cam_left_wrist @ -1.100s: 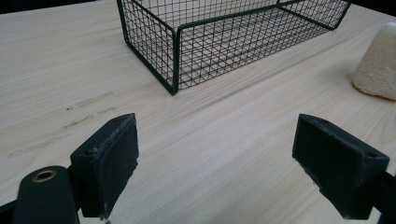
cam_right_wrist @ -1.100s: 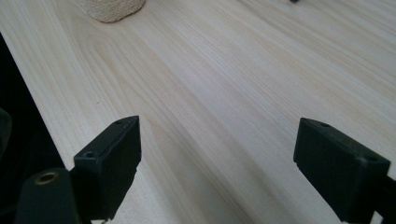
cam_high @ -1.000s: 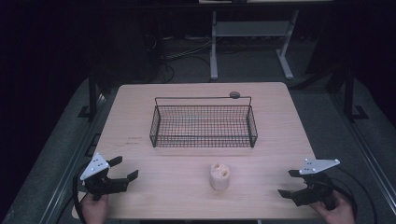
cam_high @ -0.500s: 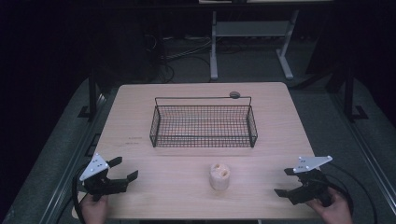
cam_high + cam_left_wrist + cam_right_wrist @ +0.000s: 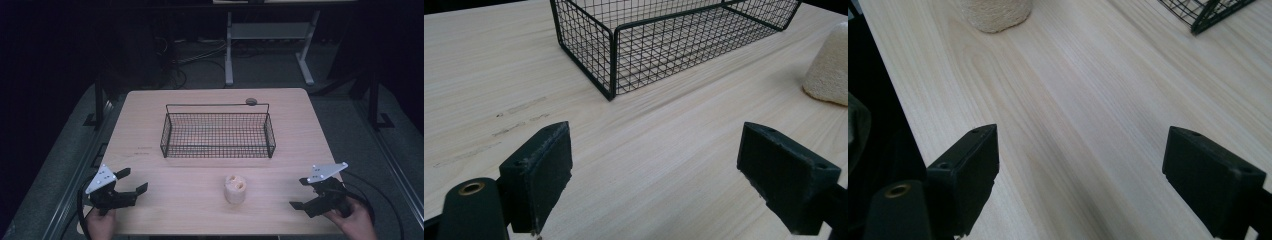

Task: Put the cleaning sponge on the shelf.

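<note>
A small cream-coloured cylindrical object (image 5: 235,188) stands on the wooden table (image 5: 280,165) near the front, between the two grippers. Its edge appears at the right of the left gripper view (image 5: 830,67) and at the top of the right gripper view (image 5: 996,12). A black wire basket (image 5: 218,132) sits behind it at mid-table; nothing visible lies in it. My left gripper (image 5: 134,181) rests open at the front left, well apart from the object. My right gripper (image 5: 300,194) is open at the front right, with bare table between its jaws (image 5: 1080,165).
A small dark round thing (image 5: 251,101) lies on the table just behind the basket. The basket's near corner (image 5: 611,60) stands ahead of the left gripper. The table's front edge runs close beside the right gripper. Dark floor, cables and a metal stand (image 5: 265,35) lie beyond.
The right gripper has shifted a little to the left and toward the front edge. The left gripper, the basket and the cream object have stayed put.
</note>
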A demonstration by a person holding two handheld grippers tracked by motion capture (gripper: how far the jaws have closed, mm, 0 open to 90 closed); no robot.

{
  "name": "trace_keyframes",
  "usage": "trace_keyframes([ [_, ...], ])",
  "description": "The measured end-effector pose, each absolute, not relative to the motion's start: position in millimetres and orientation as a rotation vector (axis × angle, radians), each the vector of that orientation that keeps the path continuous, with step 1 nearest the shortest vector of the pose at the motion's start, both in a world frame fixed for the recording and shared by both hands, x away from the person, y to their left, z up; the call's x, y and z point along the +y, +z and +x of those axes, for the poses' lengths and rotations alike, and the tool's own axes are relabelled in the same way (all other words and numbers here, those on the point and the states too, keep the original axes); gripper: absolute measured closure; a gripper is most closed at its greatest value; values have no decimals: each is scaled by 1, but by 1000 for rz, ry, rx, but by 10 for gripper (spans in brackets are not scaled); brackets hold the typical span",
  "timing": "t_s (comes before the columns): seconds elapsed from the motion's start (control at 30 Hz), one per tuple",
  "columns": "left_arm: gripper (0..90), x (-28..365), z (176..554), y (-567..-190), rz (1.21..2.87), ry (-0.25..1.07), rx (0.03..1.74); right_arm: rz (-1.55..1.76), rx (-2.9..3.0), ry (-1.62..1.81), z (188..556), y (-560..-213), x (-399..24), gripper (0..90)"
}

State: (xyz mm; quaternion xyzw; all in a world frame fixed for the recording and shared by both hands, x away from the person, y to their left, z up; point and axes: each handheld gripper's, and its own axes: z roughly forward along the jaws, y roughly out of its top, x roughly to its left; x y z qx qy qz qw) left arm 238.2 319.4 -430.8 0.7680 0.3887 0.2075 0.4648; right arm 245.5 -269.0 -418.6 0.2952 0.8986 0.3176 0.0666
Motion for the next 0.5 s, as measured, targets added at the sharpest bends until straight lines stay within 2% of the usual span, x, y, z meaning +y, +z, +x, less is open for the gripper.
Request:
trace_keyframes([
  [0.5, 139, 322, 238, -431, 1873, 511, 961, 790, 2756, 897, 255, -404, -249, 145],
])
